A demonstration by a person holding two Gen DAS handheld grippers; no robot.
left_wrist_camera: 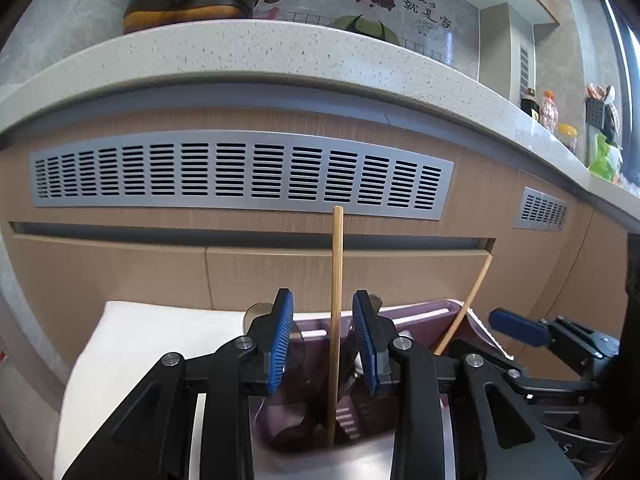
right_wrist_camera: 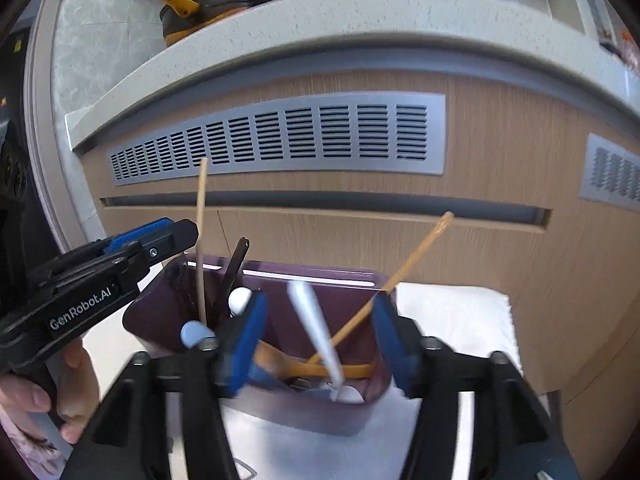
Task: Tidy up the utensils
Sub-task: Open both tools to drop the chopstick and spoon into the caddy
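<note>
My left gripper is spread, its blue pads standing on either side of an upright chopstick without touching it. That chopstick stands in the purple holder, which sits on a white cloth in front of the wood cabinet. My right gripper is spread too, its jaws wide apart above the holder and gripping nothing. Between them, in the right wrist view, I see a white utensil blurred and leaning in the right compartment, and a second chopstick tilted out over the holder's right rim. An orange-handled piece lies across the bottom of that compartment. In the left compartment I see the upright chopstick, a dark handle leaning beside it, and two pale rounded utensil ends, one higher than the other. From the right wrist, the left gripper shows at the holder's left edge, with my hand on its grip. From the left wrist, the right gripper sits just right of the holder. A pot with a yellow handle rests on the countertop above the grey vent.
</note>
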